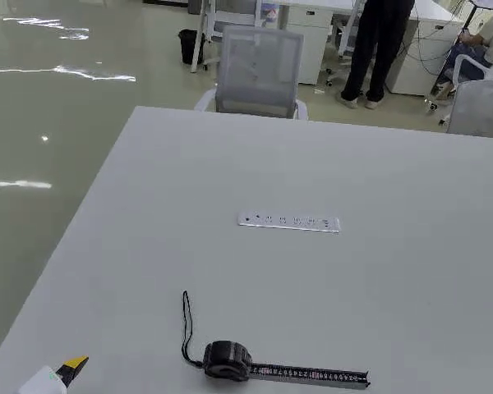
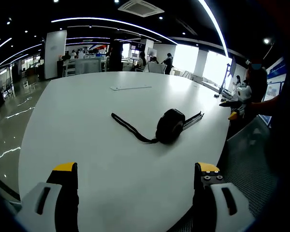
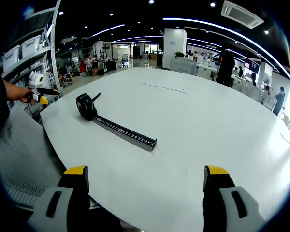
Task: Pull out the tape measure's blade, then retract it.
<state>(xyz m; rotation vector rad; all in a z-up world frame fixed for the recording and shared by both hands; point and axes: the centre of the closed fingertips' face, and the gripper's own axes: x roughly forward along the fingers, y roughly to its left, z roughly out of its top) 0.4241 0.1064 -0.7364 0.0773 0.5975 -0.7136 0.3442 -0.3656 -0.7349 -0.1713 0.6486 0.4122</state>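
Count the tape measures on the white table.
1. The tape measure lies on the table by its near edge in the head view, its blade drawn out flat. Nothing there could hide another.

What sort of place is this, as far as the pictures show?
Most likely an open-plan office or workshop hall: a large white table with a socket strip on it, a mesh office chair behind it, and storage shelves holding boxes.
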